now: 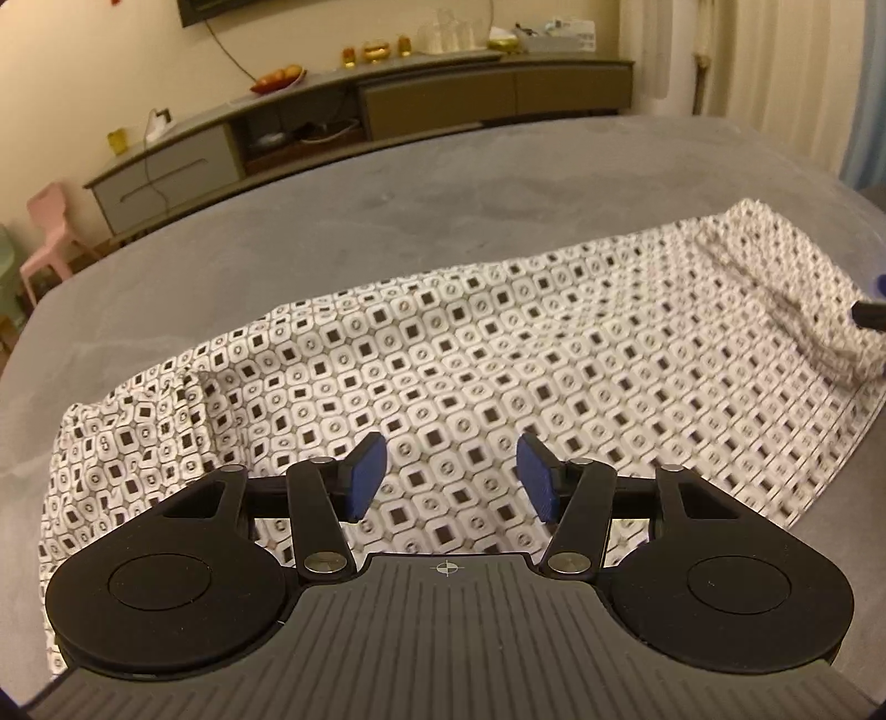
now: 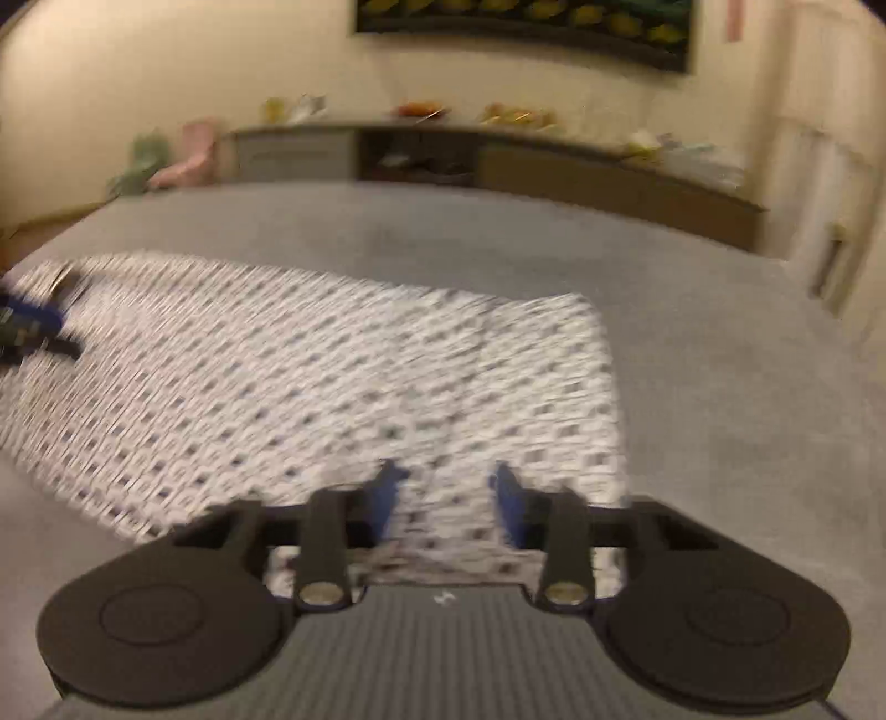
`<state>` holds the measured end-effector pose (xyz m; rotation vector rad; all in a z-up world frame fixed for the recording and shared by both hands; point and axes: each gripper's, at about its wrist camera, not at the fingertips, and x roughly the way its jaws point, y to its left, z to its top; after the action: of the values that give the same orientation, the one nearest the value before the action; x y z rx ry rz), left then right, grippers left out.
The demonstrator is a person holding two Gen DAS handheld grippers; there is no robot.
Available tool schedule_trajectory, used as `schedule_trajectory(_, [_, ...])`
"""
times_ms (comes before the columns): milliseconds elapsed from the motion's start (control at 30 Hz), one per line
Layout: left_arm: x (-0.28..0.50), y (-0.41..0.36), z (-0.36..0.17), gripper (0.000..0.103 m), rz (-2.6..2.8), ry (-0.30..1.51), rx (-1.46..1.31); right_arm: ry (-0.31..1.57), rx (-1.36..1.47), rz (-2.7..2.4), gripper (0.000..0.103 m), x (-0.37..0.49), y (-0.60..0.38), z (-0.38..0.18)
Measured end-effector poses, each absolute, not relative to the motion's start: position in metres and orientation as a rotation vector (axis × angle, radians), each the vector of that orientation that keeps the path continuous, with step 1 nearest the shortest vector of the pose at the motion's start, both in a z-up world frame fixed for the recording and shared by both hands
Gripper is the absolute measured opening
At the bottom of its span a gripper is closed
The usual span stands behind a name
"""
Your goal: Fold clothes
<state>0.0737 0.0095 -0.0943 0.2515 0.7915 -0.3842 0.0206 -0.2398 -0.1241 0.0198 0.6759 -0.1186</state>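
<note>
One patterned garment lies spread flat on the grey worktop, a single piece of white cloth with dark squares, running from the near left to the far right in the left wrist view. Two tongs are over it. The left tongs hover above its near edge, released, their two blue pads apart with only cloth showing in the gap. The right tongs, blurred in their own view, are also released, two blue pads apart above the cloth, gripping nothing. Each tongs shows at the edge of the other's view. Behind the worktop runs one long sideboard with one fruit bowl and three amber glass pieces on top. One pink chair stands at its left end.
</note>
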Motion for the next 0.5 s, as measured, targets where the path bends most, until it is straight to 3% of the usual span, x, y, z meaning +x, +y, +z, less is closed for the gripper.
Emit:
schedule_trajectory(33, [0.074,0.010,-0.092,0.044,-0.388,0.787,0.232,0.648,0.040,-0.164,0.076,0.018,-0.247,-0.119])
schedule_trajectory(100, [0.076,0.011,-0.088,0.045,-0.395,0.781,0.195,0.674,0.103,-0.224,0.076,0.015,-0.264,-0.123])
schedule_trajectory(167, [0.077,0.012,-0.085,0.045,-0.397,0.778,0.165,0.738,0.130,-0.215,0.062,0.018,-0.272,-0.134])
schedule_trajectory(233, [0.078,0.016,-0.083,0.045,-0.395,0.776,0.140,0.757,0.129,-0.176,0.009,0.021,-0.271,-0.139])
schedule_trajectory(267, [0.079,0.020,-0.082,0.045,-0.394,0.776,0.115,0.748,0.122,-0.164,0.004,0.021,-0.269,-0.138])
schedule_trajectory(500, [0.083,0.061,-0.074,0.045,-0.367,0.776,-0.071,0.534,-0.148,-0.099,0.004,0.023,-0.185,-0.069])
